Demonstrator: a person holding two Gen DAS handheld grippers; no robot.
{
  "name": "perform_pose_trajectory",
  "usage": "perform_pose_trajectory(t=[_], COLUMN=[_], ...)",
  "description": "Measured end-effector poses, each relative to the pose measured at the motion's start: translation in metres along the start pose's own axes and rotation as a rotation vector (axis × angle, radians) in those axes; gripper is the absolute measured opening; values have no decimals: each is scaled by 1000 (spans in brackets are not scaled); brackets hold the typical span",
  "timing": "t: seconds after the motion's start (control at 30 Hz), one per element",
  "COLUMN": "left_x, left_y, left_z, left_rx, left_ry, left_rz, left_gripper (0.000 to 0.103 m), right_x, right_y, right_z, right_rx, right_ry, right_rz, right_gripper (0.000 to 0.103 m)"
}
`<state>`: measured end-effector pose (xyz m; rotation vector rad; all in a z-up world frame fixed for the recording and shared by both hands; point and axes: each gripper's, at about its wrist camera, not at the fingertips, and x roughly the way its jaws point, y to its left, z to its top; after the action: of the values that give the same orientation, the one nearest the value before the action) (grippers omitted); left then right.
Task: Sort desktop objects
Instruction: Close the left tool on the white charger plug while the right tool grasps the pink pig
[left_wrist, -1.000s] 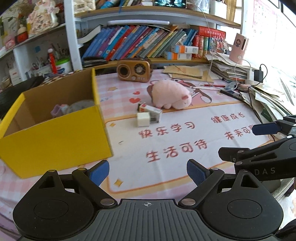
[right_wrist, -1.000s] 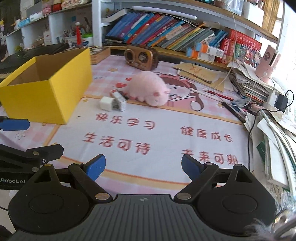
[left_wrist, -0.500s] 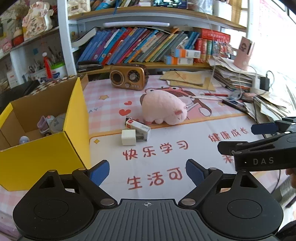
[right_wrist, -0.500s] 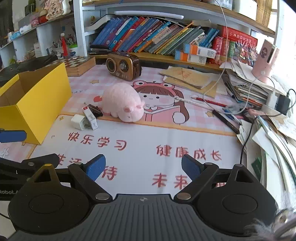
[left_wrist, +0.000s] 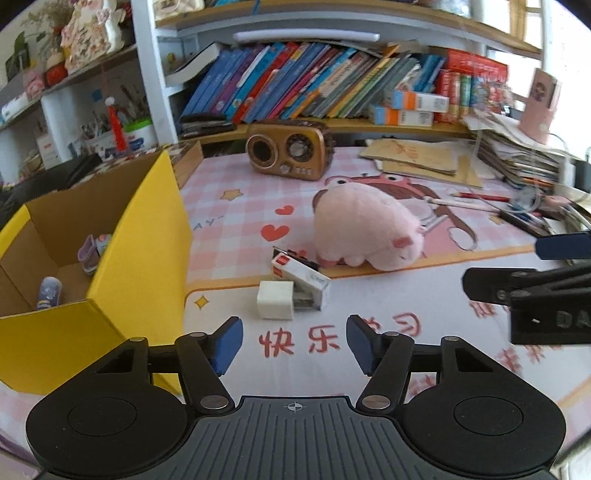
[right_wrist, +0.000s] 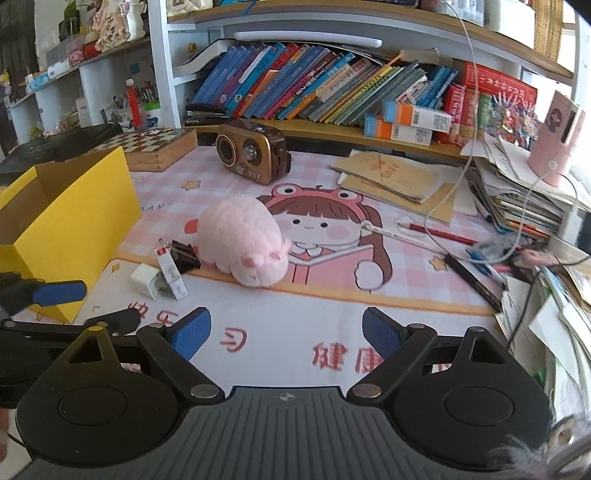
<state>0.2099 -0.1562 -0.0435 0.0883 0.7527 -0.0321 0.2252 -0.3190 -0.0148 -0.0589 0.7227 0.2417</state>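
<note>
Jaws of left gripper (left_wrist: 294, 343) closing, empty, angled toward white charger (left_wrist: 275, 305).

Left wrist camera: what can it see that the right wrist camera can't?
Only the left wrist view looks down into the yellow box, where a small purple toy and a little bottle lie.

Only the right wrist view shows the checkered game board behind the box and the black binder clip clearly.

Both show the pink plush, the white cube, the stapler and the brown radio. Each also catches the other tongs at its edge.
</note>
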Motion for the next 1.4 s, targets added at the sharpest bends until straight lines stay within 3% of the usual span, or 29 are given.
perform_pose_trajectory(t=[0.3, 0.4, 0.63, 0.77, 1.13, 1.4], left_x=[44, 54, 68, 72, 35, 9], left_y=[-2, -3, -5, -3, 10, 13], left_z=[14, 17, 20, 20, 12, 3], left_rx=[21, 36, 43, 33, -19, -41], left_ry=[56, 83, 103, 107, 93, 102], left_rz=[57, 63, 62, 51, -1, -37], left_gripper=[61, 55, 54, 44, 43, 43], right_x=[15, 20, 29, 36, 62, 106], right_y=[-7, -10, -14, -14, 1, 19], right_z=[13, 15, 22, 26, 40, 57], right_rx=[0, 5, 9, -4, -81, -205], right_ry=[7, 12, 13, 15, 14, 37], right_rz=[24, 25, 31, 45, 102, 140], right_gripper=[89, 89, 89, 89, 89, 89])
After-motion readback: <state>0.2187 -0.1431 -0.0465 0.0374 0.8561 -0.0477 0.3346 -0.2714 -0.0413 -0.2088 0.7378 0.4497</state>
